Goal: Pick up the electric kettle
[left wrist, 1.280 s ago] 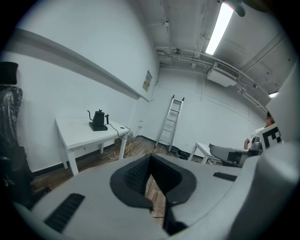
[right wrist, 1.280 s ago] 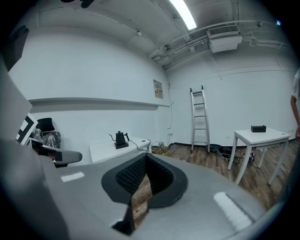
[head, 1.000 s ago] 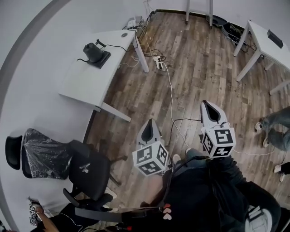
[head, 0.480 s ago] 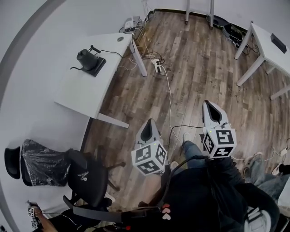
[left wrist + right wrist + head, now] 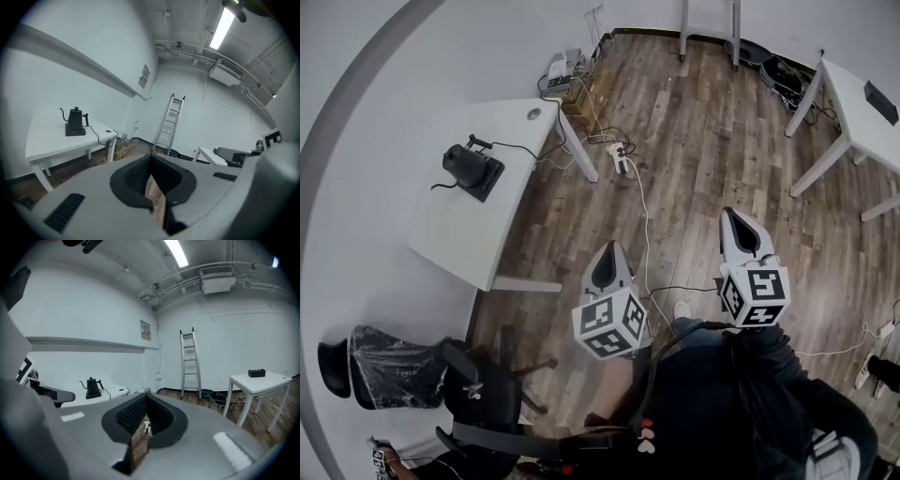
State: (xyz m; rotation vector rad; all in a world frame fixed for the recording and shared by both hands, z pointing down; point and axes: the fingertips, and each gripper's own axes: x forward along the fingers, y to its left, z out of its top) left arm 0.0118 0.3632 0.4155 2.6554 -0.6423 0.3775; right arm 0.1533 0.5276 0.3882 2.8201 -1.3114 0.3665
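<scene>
The black electric kettle [image 5: 461,167] stands on its black base at the far end of a white table [image 5: 473,230], upper left in the head view, with its cord trailing off. It also shows small and distant as the kettle [image 5: 75,119] in the left gripper view and the kettle [image 5: 93,387] in the right gripper view. My left gripper [image 5: 608,251] and right gripper [image 5: 732,216] are held side by side over the wooden floor, far from the table. Both are shut with nothing between their jaws.
A black office chair [image 5: 483,375] stands near the table's close end. A power strip and cables [image 5: 622,155] lie on the floor beyond the table. A second white table [image 5: 853,108] is at the right, and a ladder [image 5: 171,121] leans on the far wall.
The table with the kettle has slid down and left in the head view and the chair has dropped toward the bottom edge. Both grippers keep their place in the picture, still shut.
</scene>
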